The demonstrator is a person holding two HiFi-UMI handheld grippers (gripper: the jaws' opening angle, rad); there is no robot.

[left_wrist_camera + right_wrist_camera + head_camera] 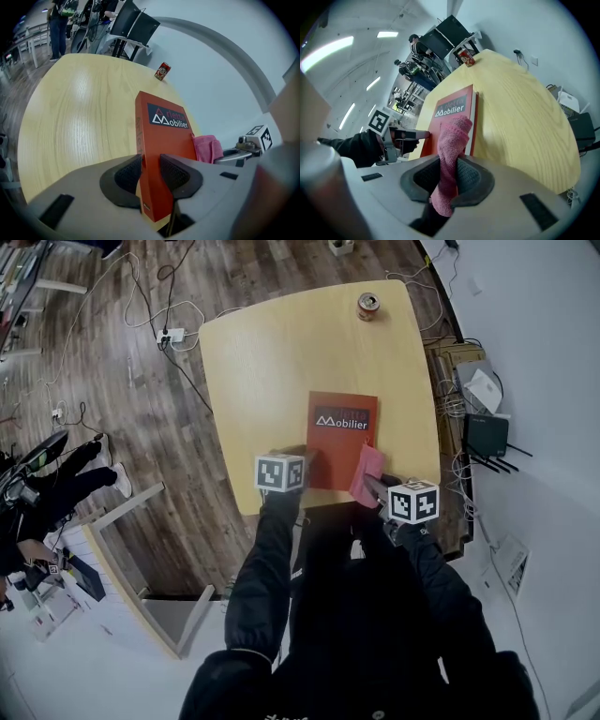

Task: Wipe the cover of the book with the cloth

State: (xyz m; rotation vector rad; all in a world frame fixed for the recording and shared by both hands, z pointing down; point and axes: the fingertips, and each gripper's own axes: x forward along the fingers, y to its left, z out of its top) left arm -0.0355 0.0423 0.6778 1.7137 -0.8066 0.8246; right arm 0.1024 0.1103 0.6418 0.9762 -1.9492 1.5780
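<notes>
left tongs [151, 165] clamped on the book's [343, 432] near-left edge, forearm reaching straight ahead. book flat on tabletop [262, 362], between both tongs. right tongs [449, 172] pinching cloth [367, 474], which touches the book's right edge just ahead of them.

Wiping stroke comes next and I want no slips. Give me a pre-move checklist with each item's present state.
1. Left gripper shut on the near edge of the book: ok.
2. Right gripper shut on the pink cloth: ok.
3. Cloth over the right side of the cover: ok.
4. Cloth pressed against the cover: cannot tell.
5. Can at the far edge of the table, apart from the book: ok.
</notes>
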